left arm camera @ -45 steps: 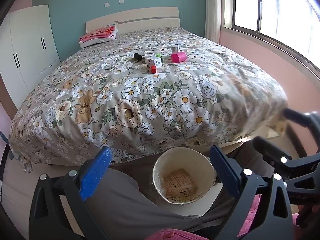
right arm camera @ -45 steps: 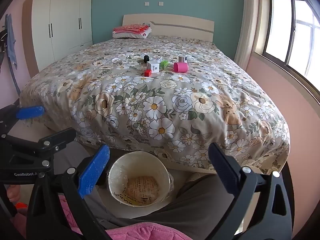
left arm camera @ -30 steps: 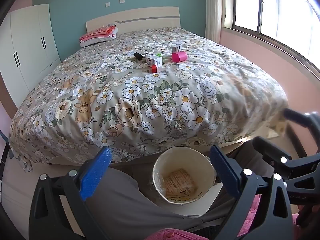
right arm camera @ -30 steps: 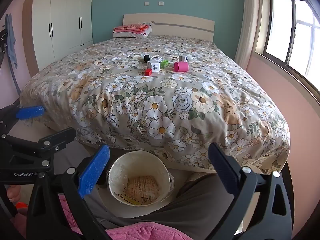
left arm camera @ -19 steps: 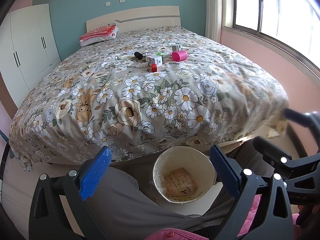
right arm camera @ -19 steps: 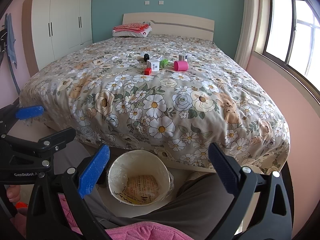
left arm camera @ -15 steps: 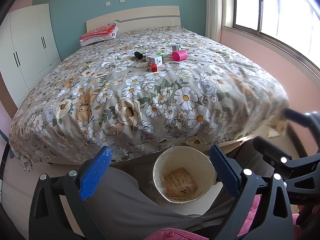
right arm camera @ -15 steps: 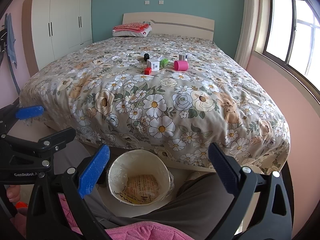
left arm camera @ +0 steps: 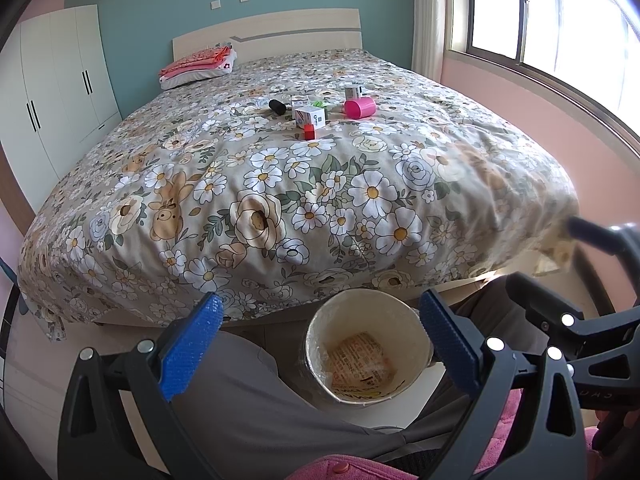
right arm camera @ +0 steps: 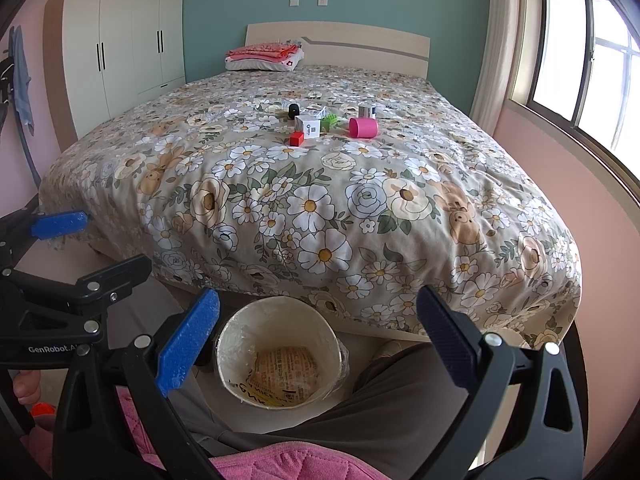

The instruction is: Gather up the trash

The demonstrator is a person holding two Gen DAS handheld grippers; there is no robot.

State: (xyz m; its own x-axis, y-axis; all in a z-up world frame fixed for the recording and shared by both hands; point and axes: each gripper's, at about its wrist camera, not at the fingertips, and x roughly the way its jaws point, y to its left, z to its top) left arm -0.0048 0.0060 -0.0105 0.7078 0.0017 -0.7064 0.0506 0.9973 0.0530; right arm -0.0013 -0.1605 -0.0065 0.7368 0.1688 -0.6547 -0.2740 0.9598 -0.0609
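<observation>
A cluster of small litter lies mid-bed: a pink cup [left arm camera: 360,107] [right arm camera: 363,127] on its side, a white box [left arm camera: 310,115] [right arm camera: 308,126], a red block [left arm camera: 309,132] [right arm camera: 297,138], a black cylinder [left arm camera: 277,106] [right arm camera: 294,110], a green piece [right arm camera: 330,122] and a small can [left arm camera: 353,91] [right arm camera: 366,111]. On the floor at the bed's foot stands a cream lined bin [left arm camera: 366,348] [right arm camera: 280,352] with paper in its bottom. My left gripper [left arm camera: 320,302] and right gripper [right arm camera: 318,296] hover open and empty above the bin, far from the litter.
The floral quilt covers the bed [left arm camera: 280,200], with folded pink bedding [right arm camera: 264,54] at the headboard. A white wardrobe [right arm camera: 120,48] stands left and a window [left arm camera: 560,20] right. A person's grey trouser legs [left arm camera: 248,392] flank the bin, above a pink quilted cushion [right arm camera: 280,460].
</observation>
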